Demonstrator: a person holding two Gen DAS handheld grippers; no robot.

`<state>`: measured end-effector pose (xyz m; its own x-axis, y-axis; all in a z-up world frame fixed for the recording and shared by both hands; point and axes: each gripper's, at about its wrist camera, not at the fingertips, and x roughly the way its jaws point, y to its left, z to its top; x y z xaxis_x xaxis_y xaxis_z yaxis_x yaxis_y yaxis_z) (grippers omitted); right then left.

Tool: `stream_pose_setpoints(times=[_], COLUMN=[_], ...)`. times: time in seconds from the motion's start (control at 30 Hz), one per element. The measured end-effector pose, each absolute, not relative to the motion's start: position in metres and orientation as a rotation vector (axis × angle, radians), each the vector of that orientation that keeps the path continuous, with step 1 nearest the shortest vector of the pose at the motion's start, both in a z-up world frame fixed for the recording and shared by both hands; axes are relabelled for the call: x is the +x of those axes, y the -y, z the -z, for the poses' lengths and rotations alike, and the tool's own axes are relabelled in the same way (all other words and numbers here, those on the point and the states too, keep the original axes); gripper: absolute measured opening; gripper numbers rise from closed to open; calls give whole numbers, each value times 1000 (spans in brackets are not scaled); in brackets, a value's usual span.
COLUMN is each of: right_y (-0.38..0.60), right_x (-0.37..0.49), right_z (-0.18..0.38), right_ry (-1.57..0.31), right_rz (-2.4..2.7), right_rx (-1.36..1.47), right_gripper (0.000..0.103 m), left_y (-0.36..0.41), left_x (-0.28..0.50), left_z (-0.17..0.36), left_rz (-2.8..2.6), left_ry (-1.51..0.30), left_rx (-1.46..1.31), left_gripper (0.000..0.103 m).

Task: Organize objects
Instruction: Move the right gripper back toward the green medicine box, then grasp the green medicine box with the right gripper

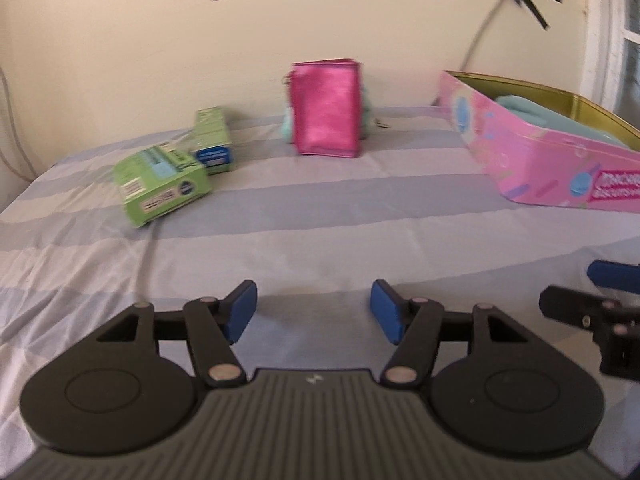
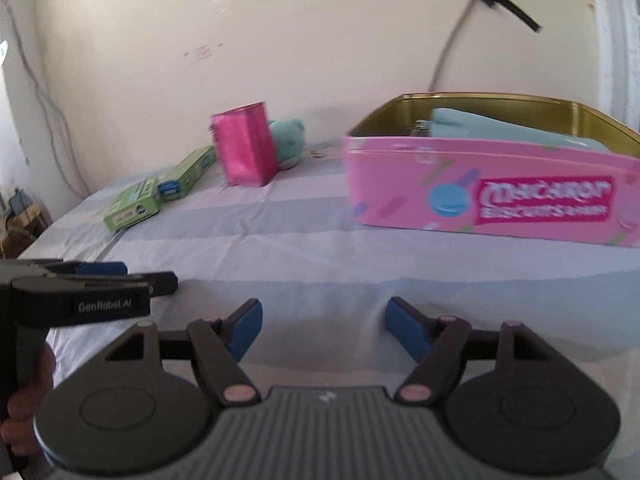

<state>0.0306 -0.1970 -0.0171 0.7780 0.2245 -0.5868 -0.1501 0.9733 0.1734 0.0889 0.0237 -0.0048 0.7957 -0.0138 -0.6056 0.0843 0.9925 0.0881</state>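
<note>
Both grippers, left [image 1: 314, 312] and right [image 2: 324, 330], hover wide and empty over the sheet [image 1: 320, 232]. Ahead-left lie green boxes [image 1: 162, 186]; farther, the pouch [image 1: 326, 108]; ahead-right, the tin [image 2: 492, 188]. Approach a box squarely, then close.

On the striped bed, two green boxes [image 1: 162, 186] [image 1: 212, 140] lie touching at far left. A shiny pink pouch [image 1: 326, 108] stands upright mid-far, a teal plush [image 2: 286, 138] just behind it. The open pink tin [image 2: 492, 184] at right holds a teal pouch [image 2: 500, 128].
</note>
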Motion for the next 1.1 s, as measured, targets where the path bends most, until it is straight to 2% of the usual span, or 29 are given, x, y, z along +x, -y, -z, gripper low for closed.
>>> stream_pose_setpoints(times=[0.57, 0.77, 0.97, 1.03, 1.1], right_y=[90, 46, 2, -12, -26], right_x=[67, 102, 139, 152, 166], right_z=[14, 15, 7, 5, 5], right_ry=[-678, -690, -591, -572, -558], right_rz=[-415, -501, -560, -576, -570], right_rx=[-62, -91, -134, -141, -156], right_gripper=[73, 73, 88, 98, 99], left_y=[-133, -184, -223, -225, -222], left_x=[102, 102, 83, 80, 81], left_z=[6, 6, 3, 3, 2], left_rz=[-145, -236, -299, -299, -288], left_ry=[-626, -613, -525, -513, -512], left_rx=[75, -47, -311, -333, -321], left_gripper=[66, 66, 66, 66, 66])
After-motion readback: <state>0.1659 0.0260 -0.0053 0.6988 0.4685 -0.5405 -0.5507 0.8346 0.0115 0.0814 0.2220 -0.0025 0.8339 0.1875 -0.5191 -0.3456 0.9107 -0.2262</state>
